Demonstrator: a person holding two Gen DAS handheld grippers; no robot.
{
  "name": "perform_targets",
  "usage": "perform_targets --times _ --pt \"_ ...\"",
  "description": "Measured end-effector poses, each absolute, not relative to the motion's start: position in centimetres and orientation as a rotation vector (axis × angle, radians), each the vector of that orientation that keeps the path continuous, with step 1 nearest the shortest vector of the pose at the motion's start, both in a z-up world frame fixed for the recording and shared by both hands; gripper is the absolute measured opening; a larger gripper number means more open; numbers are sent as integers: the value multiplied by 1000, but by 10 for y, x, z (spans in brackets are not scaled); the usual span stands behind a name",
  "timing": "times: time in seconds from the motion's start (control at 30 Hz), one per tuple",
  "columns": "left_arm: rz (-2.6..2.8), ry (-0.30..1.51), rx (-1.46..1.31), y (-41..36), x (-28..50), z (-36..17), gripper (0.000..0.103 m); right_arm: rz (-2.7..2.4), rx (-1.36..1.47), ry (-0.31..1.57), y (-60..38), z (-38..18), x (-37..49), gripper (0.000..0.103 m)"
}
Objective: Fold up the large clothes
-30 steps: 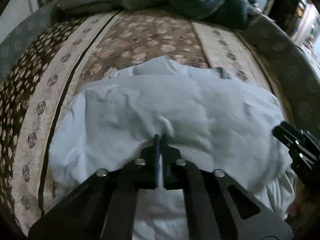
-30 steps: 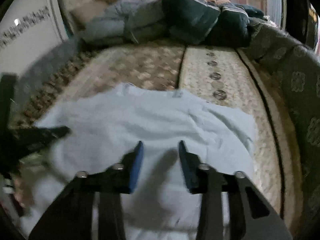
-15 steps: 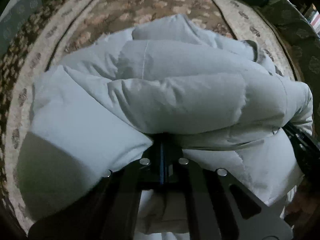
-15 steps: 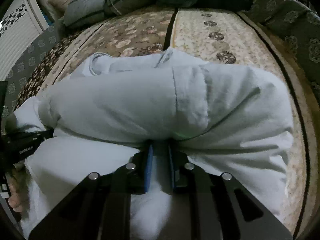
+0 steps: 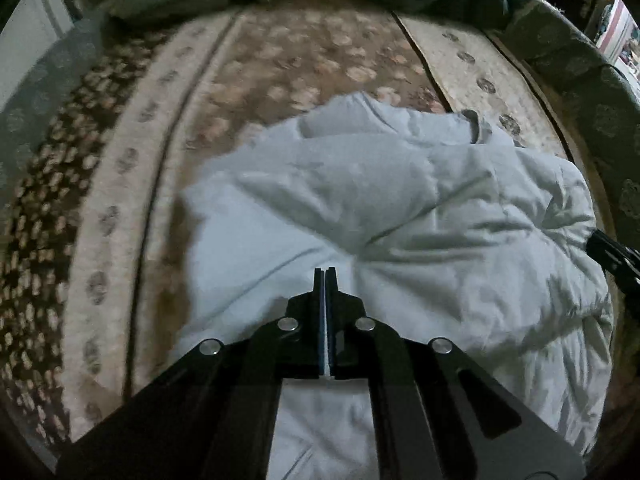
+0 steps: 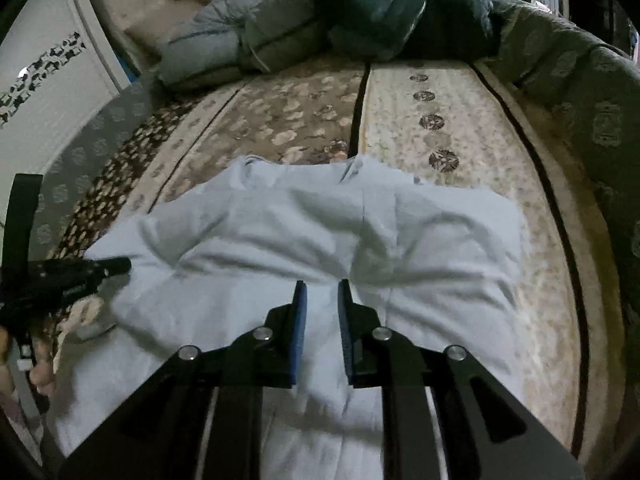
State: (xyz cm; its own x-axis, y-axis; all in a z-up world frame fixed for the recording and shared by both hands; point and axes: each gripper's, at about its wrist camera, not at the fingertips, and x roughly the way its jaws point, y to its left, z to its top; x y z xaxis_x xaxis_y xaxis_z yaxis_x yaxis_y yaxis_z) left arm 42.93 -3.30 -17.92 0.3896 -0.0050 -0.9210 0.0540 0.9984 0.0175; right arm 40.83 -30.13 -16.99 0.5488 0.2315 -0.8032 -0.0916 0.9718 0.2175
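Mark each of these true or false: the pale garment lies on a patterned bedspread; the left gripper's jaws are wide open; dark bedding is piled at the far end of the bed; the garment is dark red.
1. The pale garment lies on a patterned bedspread. True.
2. The left gripper has its jaws wide open. False: they are closed together.
3. Dark bedding is piled at the far end of the bed. True.
4. The garment is dark red. False: it is a pale bluish white, and it looks padded.
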Motion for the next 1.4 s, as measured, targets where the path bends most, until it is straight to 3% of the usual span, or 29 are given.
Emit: perform_targets --times 0.27,0.5,0.67,0.83,0.97,1.07,1.1,1.4 --pt "16 1277 9 -8 434 -237 2 89 119 1126 -310 -229 409 13" --pt "-3 1321 -3 -14 452 -266 2 103 136 1154 -312 -261 429 11" --pt "-11 1304 -7 -13 450 -253 2 113 178 1152 -316 -253 428 11" --pt "-43 1167 -28 -20 439 -201 2 146 271 984 -331 -195 421 14" --pt "-41 1131 -24 -41 466 -192 2 116 244 895 -331 -168 449 16" --pt "-16 1195 -80 -39 493 -214 2 94 228 964 -328 -187 482 16" --pt "-3 1211 -83 -35 495 -220 2 79 221 996 -328 -198 488 11" --pt "-36 1305 -51 -39 517 -268 2 47 236 1106 -332 -251 510 9"
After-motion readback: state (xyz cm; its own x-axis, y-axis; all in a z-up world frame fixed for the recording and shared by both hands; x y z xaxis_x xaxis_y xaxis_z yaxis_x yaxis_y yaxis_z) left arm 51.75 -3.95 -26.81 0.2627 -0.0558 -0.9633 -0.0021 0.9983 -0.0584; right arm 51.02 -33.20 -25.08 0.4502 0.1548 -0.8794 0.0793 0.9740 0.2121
